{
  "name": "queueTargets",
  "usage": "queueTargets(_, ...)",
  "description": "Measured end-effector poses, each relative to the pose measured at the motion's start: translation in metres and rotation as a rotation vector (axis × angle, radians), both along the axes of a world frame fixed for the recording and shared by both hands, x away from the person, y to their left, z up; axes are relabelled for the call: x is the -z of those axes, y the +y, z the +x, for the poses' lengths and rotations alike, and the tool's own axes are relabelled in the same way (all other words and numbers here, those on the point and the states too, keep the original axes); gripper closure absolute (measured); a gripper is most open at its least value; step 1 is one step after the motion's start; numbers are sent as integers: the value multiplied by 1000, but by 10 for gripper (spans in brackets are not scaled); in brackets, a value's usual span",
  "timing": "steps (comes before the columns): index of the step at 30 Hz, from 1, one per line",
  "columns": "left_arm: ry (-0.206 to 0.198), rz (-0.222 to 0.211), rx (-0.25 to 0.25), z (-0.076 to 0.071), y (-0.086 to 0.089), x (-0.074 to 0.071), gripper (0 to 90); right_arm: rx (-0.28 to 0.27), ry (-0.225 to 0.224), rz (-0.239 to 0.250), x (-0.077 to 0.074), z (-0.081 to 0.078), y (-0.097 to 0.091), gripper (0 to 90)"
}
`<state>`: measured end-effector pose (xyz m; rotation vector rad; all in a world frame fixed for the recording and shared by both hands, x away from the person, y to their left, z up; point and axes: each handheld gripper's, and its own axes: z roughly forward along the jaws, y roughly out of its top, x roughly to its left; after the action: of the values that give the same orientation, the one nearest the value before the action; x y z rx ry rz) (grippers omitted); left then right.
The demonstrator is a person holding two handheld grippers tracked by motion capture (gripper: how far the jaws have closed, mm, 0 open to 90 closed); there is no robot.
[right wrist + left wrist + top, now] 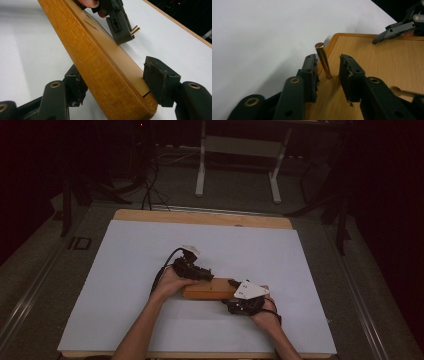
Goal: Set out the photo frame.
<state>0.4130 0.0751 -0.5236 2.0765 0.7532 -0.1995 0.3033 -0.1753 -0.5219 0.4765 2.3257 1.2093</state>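
A wooden block (207, 290) lies on the white sheet (140, 270) near the table's front. A brass pin (323, 60) stands tilted in a hole near one end of the block (374, 57). My left gripper (329, 62) is open, its jaws on either side of the pin without touching it; from above the left gripper (209, 276) is at the block's far edge. My right gripper (118, 83) is shut on the other end of the block (100, 57), one pad on each long side. The right gripper view also shows the pin's tip (135, 30) beside the left gripper (120, 25).
The white sheet covers most of the wooden table (200, 216). A pale wooden stick (404, 92) pokes in over the block at the lower right of the left gripper view. A white desk frame (240, 150) and cables (150, 190) sit on the dark floor beyond.
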Motion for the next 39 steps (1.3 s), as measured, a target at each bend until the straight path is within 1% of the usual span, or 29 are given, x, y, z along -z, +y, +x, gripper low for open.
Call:
queueTargets(2, -13, 22, -19, -2, 4, -2, 610, 0, 1, 2, 0, 0, 0, 378)
queueTargets(4, -28, 22, -35, -5, 10, -3, 596, 1, 4, 4, 0, 0, 0, 378)
queueTargets(6, -38, 13, -55, -8, 17, -5, 579, 2, 4, 4, -1, 0, 0, 380)
queueTargets(12, -107, 27, -111, -23, 37, -10, 548, -1, 6, 13, -2, 1, 0, 403)
queueTargets(16, -147, -7, -162, -34, 53, -11, 533, 1, 10, 18, -2, 1, 1, 410)
queueTargets(18, -159, -21, -187, -38, 60, -10, 533, 1, 9, 18, -2, 1, 1, 411)
queueTargets(21, -177, -25, -211, -46, 72, -9, 532, 0, 8, 18, -2, 1, 1, 413)
queueTargets(26, -195, -53, -243, -56, 86, -6, 525, 0, 5, 17, -3, 1, 1, 415)
queueTargets(27, -198, -46, -248, -58, 87, -7, 523, -1, 6, 15, -3, 2, 1, 415)
queueTargets(28, -206, -28, -249, -60, 88, -8, 517, -1, 7, 14, -3, 1, 1, 415)
queueTargets(29, -210, -22, -247, -62, 89, -8, 513, -1, 8, 13, -3, 1, 1, 416)
queueTargets(32, -228, 18, -248, -69, 93, -9, 495, -2, 8, 13, -3, 2, 1, 417)
queueTargets(36, -248, 33, -250, -79, 97, -8, 487, -3, 7, 13, -3, 2, 0, 418)
queueTargets(39, -253, 45, -255, -83, 96, -8, 464, -3, 6, 13, -4, 2, 0, 419)
